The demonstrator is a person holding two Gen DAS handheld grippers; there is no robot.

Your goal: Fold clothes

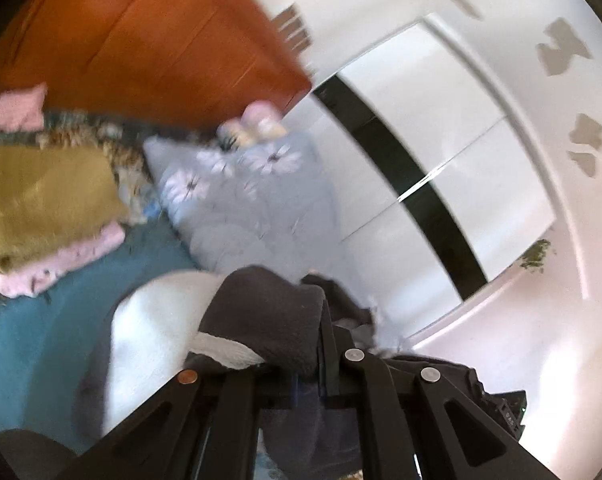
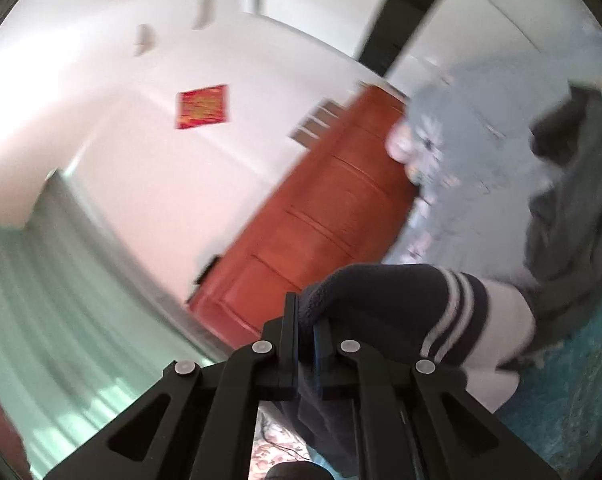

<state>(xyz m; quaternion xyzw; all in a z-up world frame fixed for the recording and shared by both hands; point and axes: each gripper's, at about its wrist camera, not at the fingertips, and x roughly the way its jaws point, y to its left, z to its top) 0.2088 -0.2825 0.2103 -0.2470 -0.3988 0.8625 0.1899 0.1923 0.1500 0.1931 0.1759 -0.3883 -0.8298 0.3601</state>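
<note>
Left wrist view blurred; both grippers, left (image 1: 301, 364) and right (image 2: 305, 346), clamped on navy-and-white garment (image 2: 405, 304), cloth pinched between fingers (image 2: 289, 344).

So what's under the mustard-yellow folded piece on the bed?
A folded pink garment lies directly under the mustard-yellow folded piece, its edge sticking out along one side. Below that is the teal bedspread. Whether anything else is sandwiched between them is hidden.

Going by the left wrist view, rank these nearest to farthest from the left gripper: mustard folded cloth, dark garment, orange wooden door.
1. dark garment: clamped in the left gripper jaws.
2. mustard folded cloth: left, on the bed.
3. orange wooden door: upper left, behind the bed.
</note>
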